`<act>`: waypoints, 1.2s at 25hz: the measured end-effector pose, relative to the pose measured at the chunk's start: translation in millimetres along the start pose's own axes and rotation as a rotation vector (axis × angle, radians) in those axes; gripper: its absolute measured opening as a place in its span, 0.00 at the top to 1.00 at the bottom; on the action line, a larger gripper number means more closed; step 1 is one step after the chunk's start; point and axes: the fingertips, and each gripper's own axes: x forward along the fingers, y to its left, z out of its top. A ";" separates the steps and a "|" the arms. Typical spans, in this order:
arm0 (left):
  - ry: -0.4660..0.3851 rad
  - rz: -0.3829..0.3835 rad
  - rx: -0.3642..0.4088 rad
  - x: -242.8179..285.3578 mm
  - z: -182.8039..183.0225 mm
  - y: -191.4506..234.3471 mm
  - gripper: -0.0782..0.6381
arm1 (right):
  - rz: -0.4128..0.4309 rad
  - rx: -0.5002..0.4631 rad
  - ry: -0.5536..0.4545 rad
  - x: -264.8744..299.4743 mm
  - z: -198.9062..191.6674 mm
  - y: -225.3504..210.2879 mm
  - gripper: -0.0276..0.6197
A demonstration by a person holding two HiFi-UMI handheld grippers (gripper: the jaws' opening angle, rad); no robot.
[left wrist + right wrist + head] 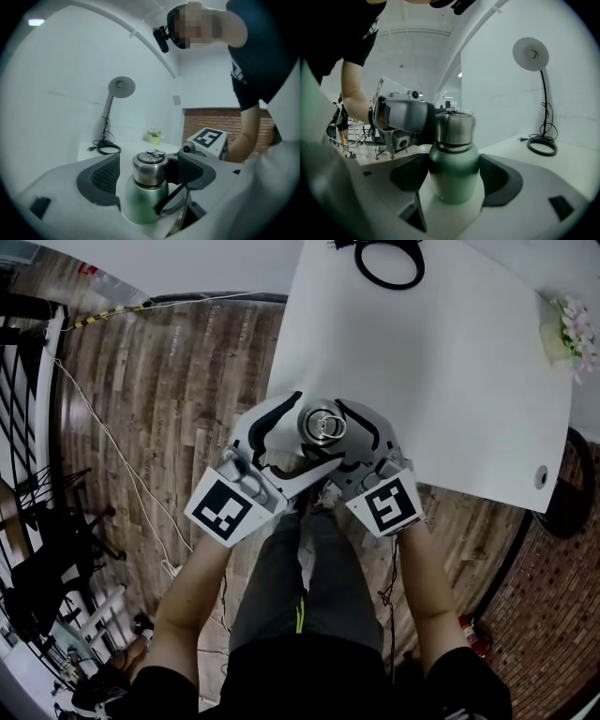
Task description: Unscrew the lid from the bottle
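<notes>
Green bottle (454,164) is clamped between the fingers (499,180) of your right gripper (453,180). The fingers (105,177) of your left gripper (146,172) stand apart around its steel lid (150,164).

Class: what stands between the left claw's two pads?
The steel lid stands there, apart from the pad at picture left, as the left gripper view shows.

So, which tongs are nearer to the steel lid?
Left. The left tongs stand open on both sides of the lid; the right tongs grip the green bottle body lower down.
</notes>
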 end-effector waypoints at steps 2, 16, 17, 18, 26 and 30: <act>0.040 -0.150 0.017 -2.8 1.6 -5.3 0.38 | 0.000 -0.001 -0.002 -0.3 0.2 -0.4 0.45; 0.127 -0.661 0.153 15.1 -1.7 -19.7 0.40 | 0.007 0.000 0.021 -0.6 -1.4 0.8 0.45; 0.131 -0.681 0.161 15.0 -2.1 -21.5 0.49 | 0.008 0.001 0.020 -0.6 -1.0 0.8 0.45; 0.133 -0.696 0.166 14.9 -2.3 -22.5 0.50 | 0.009 0.000 0.021 -0.8 -0.8 0.7 0.45; 0.103 -0.603 0.197 15.6 -3.5 -18.9 0.50 | 0.010 0.001 0.015 -0.8 -1.2 -0.1 0.45; 0.048 -0.425 0.244 16.7 -1.1 -15.2 0.50 | 0.005 0.004 0.010 -0.7 -0.4 0.0 0.45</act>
